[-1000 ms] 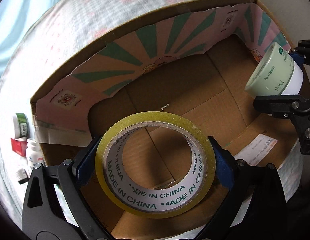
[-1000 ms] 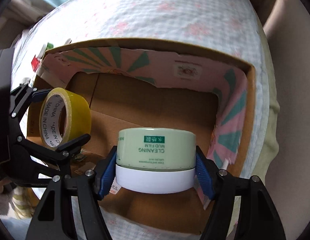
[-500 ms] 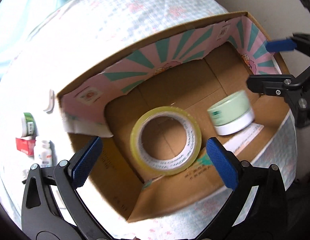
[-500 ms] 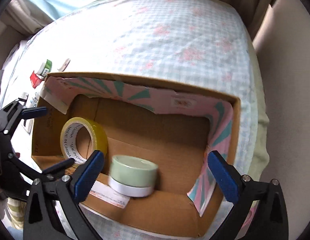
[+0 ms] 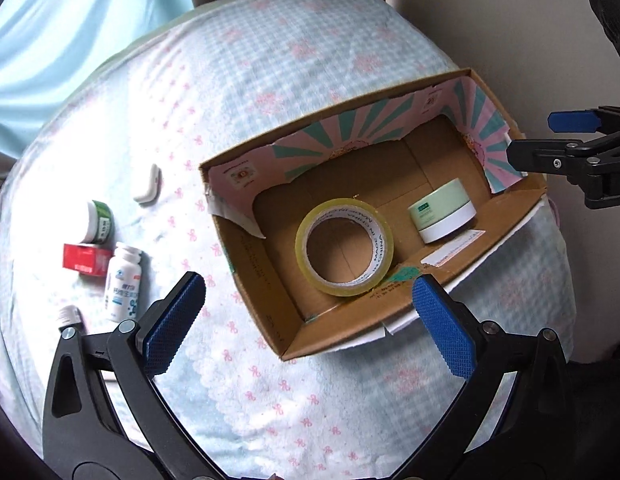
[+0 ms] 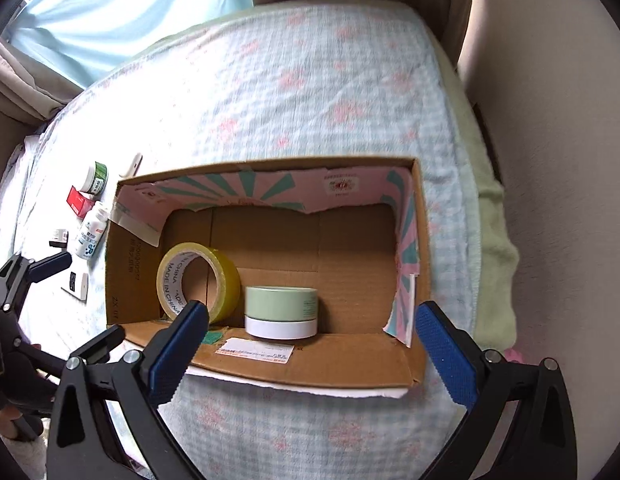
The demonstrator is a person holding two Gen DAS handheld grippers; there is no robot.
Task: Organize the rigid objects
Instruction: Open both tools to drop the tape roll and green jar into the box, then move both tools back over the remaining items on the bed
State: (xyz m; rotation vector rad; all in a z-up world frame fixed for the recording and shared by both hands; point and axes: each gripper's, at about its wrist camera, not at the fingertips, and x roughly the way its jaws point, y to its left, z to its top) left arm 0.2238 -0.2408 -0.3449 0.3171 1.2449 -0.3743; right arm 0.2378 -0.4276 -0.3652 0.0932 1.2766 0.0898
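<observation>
An open cardboard box (image 5: pixel 266 300) (image 6: pixel 417 248) sits on the bed. Inside it a yellow tape roll (image 5: pixel 343 247) (image 6: pixel 198 276) leans on edge beside a green and white jar (image 5: pixel 443 216) (image 6: pixel 281 312). My left gripper (image 5: pixel 310 324) is open and empty, raised above the box's near left edge. My right gripper (image 6: pixel 310 354) is open and empty, raised above the box's near wall; it also shows at the right edge of the left wrist view (image 5: pixel 565 140).
On the bedspread left of the box lie a white pill bottle (image 5: pixel 124 280) (image 6: pixel 90 236), a red packet (image 5: pixel 86 259) (image 6: pixel 80 202), a green and white tub (image 5: pixel 97 222) (image 6: pixel 94 176), a small white case (image 5: pixel 148 184) and a small dark-capped vial (image 5: pixel 70 316). A wall stands to the right.
Both grippers opened and let go: the tape roll and the jar dropped into the box. Both grippers have since pulled back and up, away from the box.
</observation>
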